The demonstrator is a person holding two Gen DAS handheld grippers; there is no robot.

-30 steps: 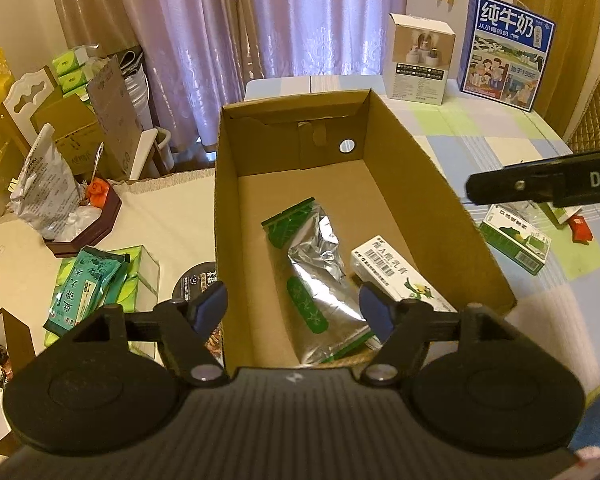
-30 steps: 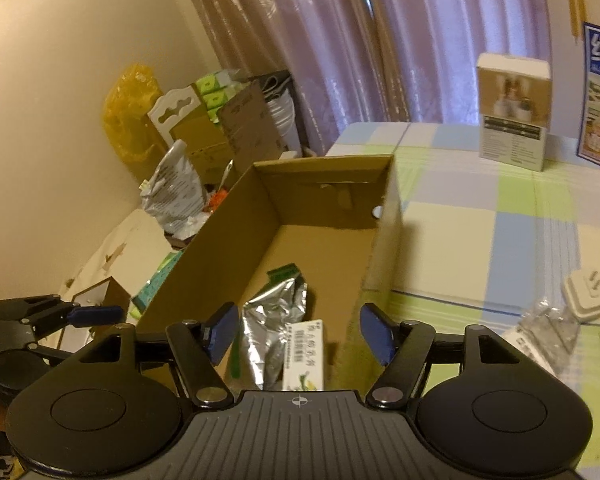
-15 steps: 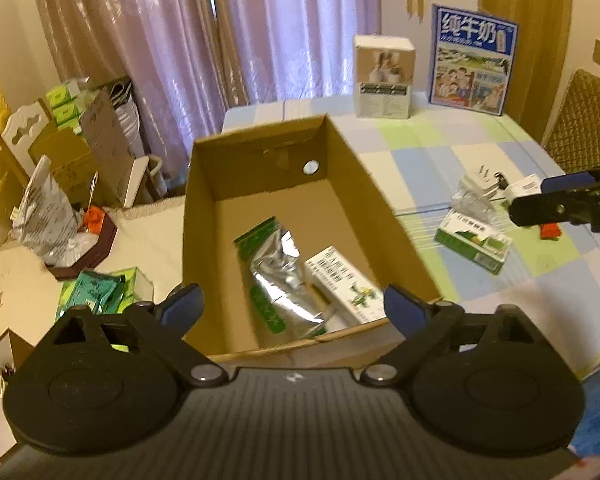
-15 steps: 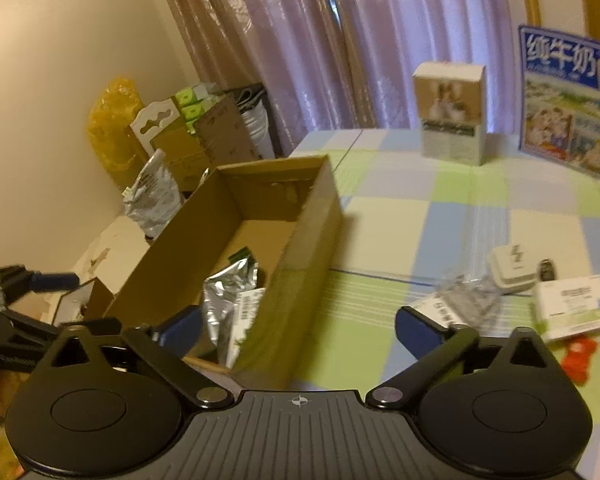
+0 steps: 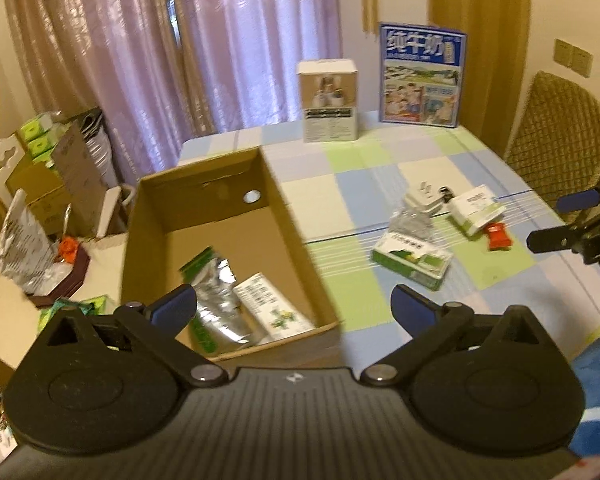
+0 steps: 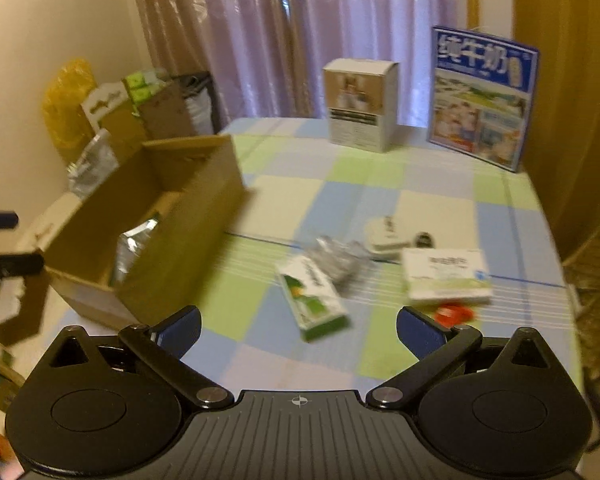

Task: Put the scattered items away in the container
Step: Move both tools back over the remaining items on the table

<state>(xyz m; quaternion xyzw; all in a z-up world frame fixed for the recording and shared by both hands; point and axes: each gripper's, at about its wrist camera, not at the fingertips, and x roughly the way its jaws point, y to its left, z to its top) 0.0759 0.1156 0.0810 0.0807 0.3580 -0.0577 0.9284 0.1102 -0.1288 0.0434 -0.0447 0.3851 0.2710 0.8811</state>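
cardboard box: left on counter, foil pouch inside | left gripper: fingers opening, empty | green-white carton: loose mid-counter, could skid aside | right gripper: fingers spread, empty

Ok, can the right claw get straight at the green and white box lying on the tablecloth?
Probably yes. The right claw is open and empty, and the green and white box lies flat just ahead of it on bare tablecloth, clear of the cardboard box.

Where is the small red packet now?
In both views, the red packet lies on the checked tablecloth, right of the cardboard box, beside the white carton.
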